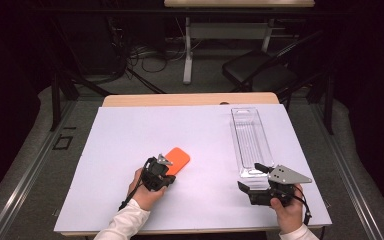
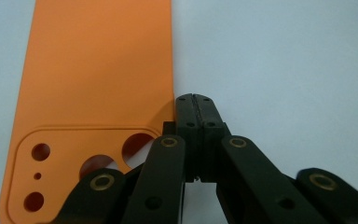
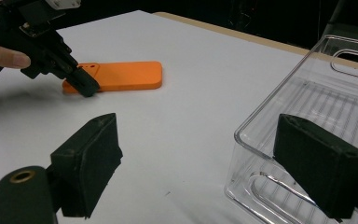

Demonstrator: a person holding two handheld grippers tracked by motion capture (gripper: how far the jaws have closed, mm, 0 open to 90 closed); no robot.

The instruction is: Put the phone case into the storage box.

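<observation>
Nudging the flat orange silicone phone case [image 2: 93, 70] with closed jaws looks like the step in hand: the left gripper [image 2: 196, 100] has its two black jaws pressed together with nothing between them, their tips touching the long edge of the case near its camera cut-outs. The case lies flat on the white table sheet [image 1: 130, 140], left of centre, well apart from the long clear plastic tray [image 1: 250, 137] on the right. The right gripper [image 3: 200, 154] waits with its jaws wide apart, holding nothing; one jaw sits just outside the tray's near end wall and the other over its floor. To do this well, the tips probably should stay low against the sheet, so they catch the thin edge instead of riding over it. A push near one end is likely to spin the case, so a contact nearer the middle of the edge would keep it sliding straight. If a lift is wanted, the jaws must first part and straddle that edge.
</observation>
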